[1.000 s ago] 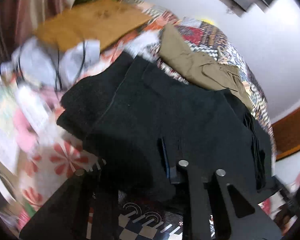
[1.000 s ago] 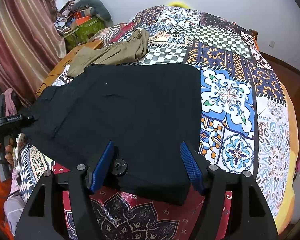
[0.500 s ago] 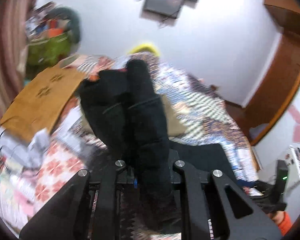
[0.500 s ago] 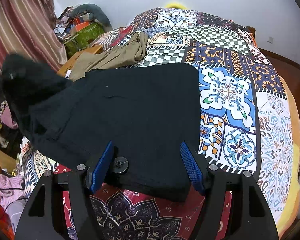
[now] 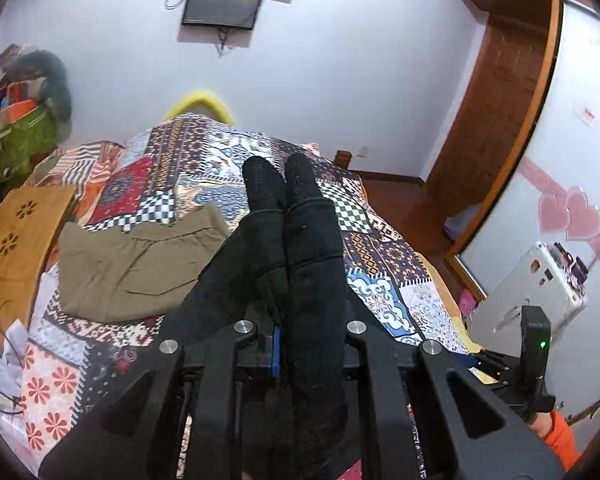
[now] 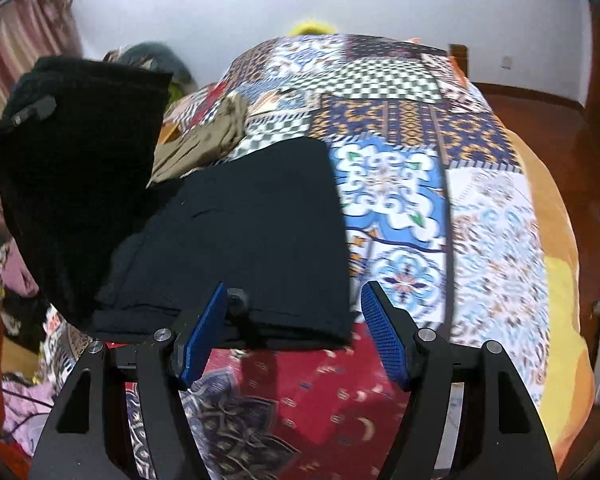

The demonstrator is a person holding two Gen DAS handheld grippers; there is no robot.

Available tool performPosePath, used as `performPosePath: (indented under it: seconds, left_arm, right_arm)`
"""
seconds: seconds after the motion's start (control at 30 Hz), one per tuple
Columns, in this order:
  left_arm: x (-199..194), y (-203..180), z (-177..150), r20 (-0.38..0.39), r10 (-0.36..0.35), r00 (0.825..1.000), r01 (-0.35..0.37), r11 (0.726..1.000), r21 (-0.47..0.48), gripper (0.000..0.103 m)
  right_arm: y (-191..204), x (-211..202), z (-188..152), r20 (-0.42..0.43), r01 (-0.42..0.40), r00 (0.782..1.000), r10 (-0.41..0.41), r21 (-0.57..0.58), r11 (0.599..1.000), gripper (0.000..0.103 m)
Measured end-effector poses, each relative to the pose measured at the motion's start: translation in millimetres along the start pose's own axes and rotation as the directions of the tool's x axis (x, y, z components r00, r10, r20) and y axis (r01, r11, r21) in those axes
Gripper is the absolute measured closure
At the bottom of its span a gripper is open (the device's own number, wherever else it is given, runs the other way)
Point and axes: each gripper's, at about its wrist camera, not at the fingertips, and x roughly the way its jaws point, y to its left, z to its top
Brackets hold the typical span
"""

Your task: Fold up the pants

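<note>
Left gripper (image 5: 300,344) pinching soft black pants (image 6: 252,236), lifting left end; rest lying on patchwork bed cover (image 6: 400,208). Right gripper (image 6: 292,332) hanging spread wide, near edge. Thick cloth maybe slipping, fold landing crooked.

Right tool (image 6: 292,340) gapes over black pants (image 6: 252,236) on patchwork bedspread (image 6: 480,208).
</note>
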Motion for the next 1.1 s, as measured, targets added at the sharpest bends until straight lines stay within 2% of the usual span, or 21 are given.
performPosePath:
  seconds: [0.2, 0.37, 0.5, 0.57, 0.67, 0.73, 0.77, 0.9, 1.0, 1.1]
  left_arm:
    - [13.0, -21.0, 8.5, 0.003, -0.019, 1.0, 0.019, 0.999, 0.038, 0.09]
    - [28.6, -43.9, 12.4, -0.016, -0.073, 0.997, 0.074, 0.995, 0.064, 0.09]
    - [48.5, -69.9, 4.4, -0.052, -0.108, 0.993, 0.113, 0.988, 0.107, 0.09]
    - [66.3, -83.0, -4.5, -0.097, -0.122, 0.988, 0.134, 0.983, 0.124, 0.09]
    - [96.5, -95.2, -23.4, -0.196, -0.135, 0.971, 0.165, 0.976, 0.143, 0.09]
    - [113.5, -98.8, -37.3, -0.273, -0.156, 0.949, 0.192, 0.975, 0.112, 0.089]
    - [123.3, -99.3, -46.3, -0.316, -0.173, 0.933, 0.21, 0.974, 0.087, 0.089]
    - [142.7, -99.8, -71.6, -0.409, -0.178, 0.895, 0.215, 0.975, 0.048, 0.084]
    - [145.7, -102.7, -79.3, -0.439, -0.158, 0.884, 0.207, 0.976, 0.066, 0.079]
    - [141.2, -104.1, -76.8, -0.443, -0.141, 0.885, 0.192, 0.979, 0.072, 0.075]
  right_arm:
    - [-21.6, 2.3, -1.0, -0.009, 0.03, 1.0, -0.03, 0.045, 0.999, 0.037]
    - [-23.4, 28.2, -9.7, -0.092, 0.025, 0.996, -0.022, 0.037, 0.999, 0.037]
    - [-18.6, 31.8, -12.1, -0.093, 0.028, 0.995, -0.025, 0.022, 0.999, 0.037]
    - [-21.8, 30.3, -11.5, -0.094, 0.014, 0.995, -0.011, 0.032, 0.999, 0.037]
    - [-24.7, 28.6, -12.9, -0.094, 0.006, 0.996, -0.002, 0.041, 0.999, 0.037]
    - [-25.4, 26.8, -13.2, -0.092, 0.008, 0.996, -0.005, 0.036, 0.999, 0.037]
    - [-25.9, 24.6, -13.4, -0.09, 0.009, 0.996, -0.006, 0.034, 0.999, 0.037]
    - [-27.3, 13.9, -17.8, -0.079, 0.017, 0.997, -0.014, 0.037, 0.999, 0.037]
    - [-30.2, 8.1, -19.8, -0.073, 0.032, 0.997, -0.029, 0.041, 0.999, 0.037]
    - [-32.4, 4.3, -22.1, -0.073, 0.05, 0.996, -0.047, 0.041, 0.998, 0.037]
